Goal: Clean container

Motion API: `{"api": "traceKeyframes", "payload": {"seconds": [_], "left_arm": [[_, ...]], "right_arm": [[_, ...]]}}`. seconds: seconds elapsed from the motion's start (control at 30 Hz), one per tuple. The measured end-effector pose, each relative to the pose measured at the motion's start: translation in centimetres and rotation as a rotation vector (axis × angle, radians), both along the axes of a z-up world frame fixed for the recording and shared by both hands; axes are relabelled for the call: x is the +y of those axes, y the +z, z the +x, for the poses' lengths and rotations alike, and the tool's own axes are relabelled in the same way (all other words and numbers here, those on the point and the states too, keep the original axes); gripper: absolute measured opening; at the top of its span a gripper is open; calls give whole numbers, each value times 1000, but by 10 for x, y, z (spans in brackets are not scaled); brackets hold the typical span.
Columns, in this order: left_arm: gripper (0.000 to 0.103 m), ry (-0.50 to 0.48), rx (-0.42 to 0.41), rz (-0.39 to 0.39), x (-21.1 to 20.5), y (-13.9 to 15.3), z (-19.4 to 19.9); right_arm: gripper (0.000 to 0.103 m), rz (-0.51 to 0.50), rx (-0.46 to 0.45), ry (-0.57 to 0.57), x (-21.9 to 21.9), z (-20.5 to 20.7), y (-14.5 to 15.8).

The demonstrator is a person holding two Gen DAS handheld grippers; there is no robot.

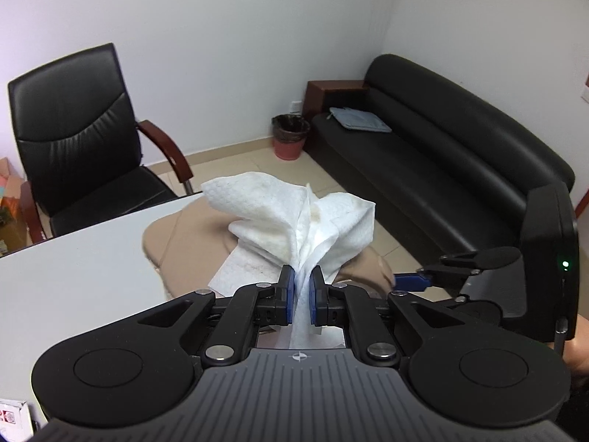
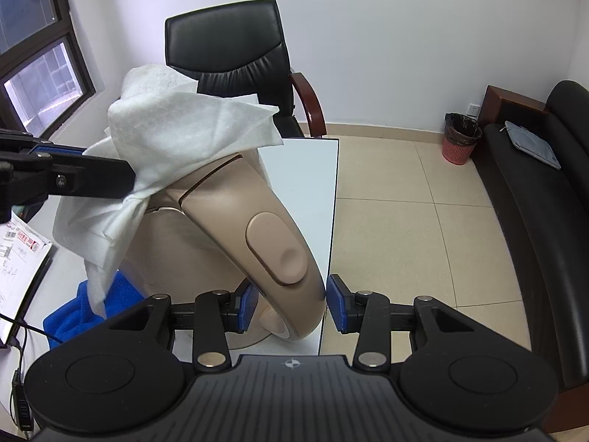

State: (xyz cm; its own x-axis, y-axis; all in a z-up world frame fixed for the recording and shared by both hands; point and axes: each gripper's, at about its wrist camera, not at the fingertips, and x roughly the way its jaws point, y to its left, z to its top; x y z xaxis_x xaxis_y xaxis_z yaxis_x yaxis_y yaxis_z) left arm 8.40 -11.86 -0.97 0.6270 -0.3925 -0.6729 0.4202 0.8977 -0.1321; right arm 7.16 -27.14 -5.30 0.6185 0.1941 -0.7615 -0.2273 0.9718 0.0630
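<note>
Beige smooth plastic container with a broad arched handle point(image 2: 257, 228) stands on the white counter point(image 2: 305, 169), close to its edge. Looks rigid and glossy, likely slick under the pads; a judgement only, but it seems light enough for one grip. Handle is the sensible hold: it gives two flat flanks. Right gripper point(image 2: 291, 304) has its jaws clamped either side of the handle's lower end, steadying the body. Left gripper point(image 1: 302, 294) has its jaws clenched on a bunched white embossed paper wipe point(image 1: 294, 217), faintly yellow-stained, soft and limp, draping over the container's top. Wipe tears easily if dragged hard.

Count: one container, one wipe, two grippers. One folded blue cloth point(image 2: 84, 309) lies beside the container's base; whether it touches is hard to tell.
</note>
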Motion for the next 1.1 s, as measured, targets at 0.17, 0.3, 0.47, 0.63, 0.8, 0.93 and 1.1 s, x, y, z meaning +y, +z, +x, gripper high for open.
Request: {"api": "traceKeyframes", "payload": {"seconds": [0.17,0.3,0.47,0.63,0.8,0.93,1.1], "left_arm": [[11,55,5,5,16,2,8],[11,94,-1,19,25,3,15],[12,135,-14,32,29,4,25],[12,150,-20,39,28,5,38],[12,140,-6,27,27,6,54],[11,119,0,30,21,7,66],[11,83,11,32,13,7,81]], "right_arm": [[43,2,-1,0,-1,1,-1],[43,1,-1,-2,0,1,-2],[43,2,-1,-3,1,2,-3],[43,3,-1,-2,-2,0,-5],[43,4,-1,-1,-3,0,-6],[43,4,0,-2,-3,1,-6],[43,6,2,-3,-2,3,-5]]}}
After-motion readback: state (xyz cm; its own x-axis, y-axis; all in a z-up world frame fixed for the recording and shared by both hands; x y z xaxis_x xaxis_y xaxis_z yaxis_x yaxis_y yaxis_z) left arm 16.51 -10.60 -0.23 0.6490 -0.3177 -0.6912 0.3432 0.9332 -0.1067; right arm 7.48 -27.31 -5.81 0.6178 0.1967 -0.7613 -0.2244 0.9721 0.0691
